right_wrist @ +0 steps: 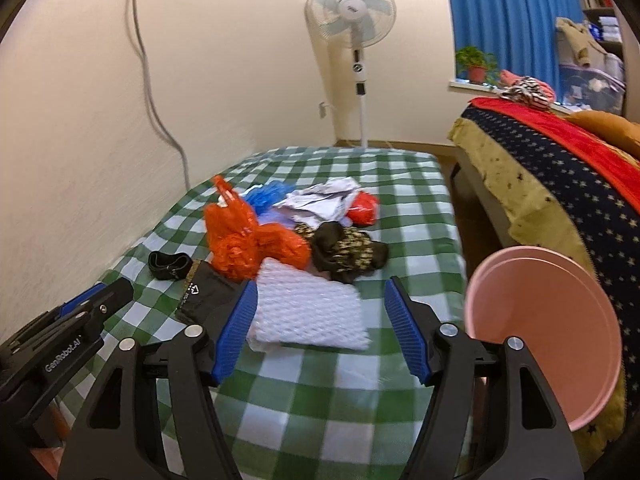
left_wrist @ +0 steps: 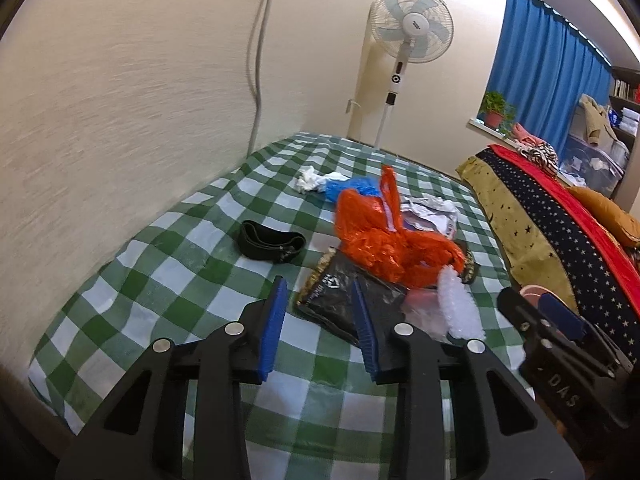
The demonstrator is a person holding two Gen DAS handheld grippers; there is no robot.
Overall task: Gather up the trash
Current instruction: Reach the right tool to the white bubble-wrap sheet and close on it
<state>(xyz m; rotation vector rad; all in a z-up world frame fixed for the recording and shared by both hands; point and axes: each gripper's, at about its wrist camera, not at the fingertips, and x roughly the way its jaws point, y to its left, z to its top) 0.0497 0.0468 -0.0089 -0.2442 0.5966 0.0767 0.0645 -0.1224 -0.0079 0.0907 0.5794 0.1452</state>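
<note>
Both sets of jaws are wide open and hold nothing. My left gripper [left_wrist: 320, 320] hangs over the near end of the green checked table [left_wrist: 120, 300], with a black packet [left_wrist: 336, 296] between its blue tips. My right gripper [right_wrist: 324, 320] hangs over a white bubbly sheet [right_wrist: 308, 312], which lies flat on the cloth right between its fingers.

Most of the trash sits in one heap past the sheet: an orange bag [right_wrist: 248, 240], a blue bag [right_wrist: 266, 196], some white paper [right_wrist: 320, 200] and a dark crumpled wrapper [right_wrist: 348, 252]. A pink bucket [right_wrist: 544, 328] waits just off the table's right side.

I think I am at the start, about to pick the first piece. Next I should lower my right gripper, pinch the sheet's edge, then carry it over to the bucket. It is thin and floppy, so I must grab it low.
</note>
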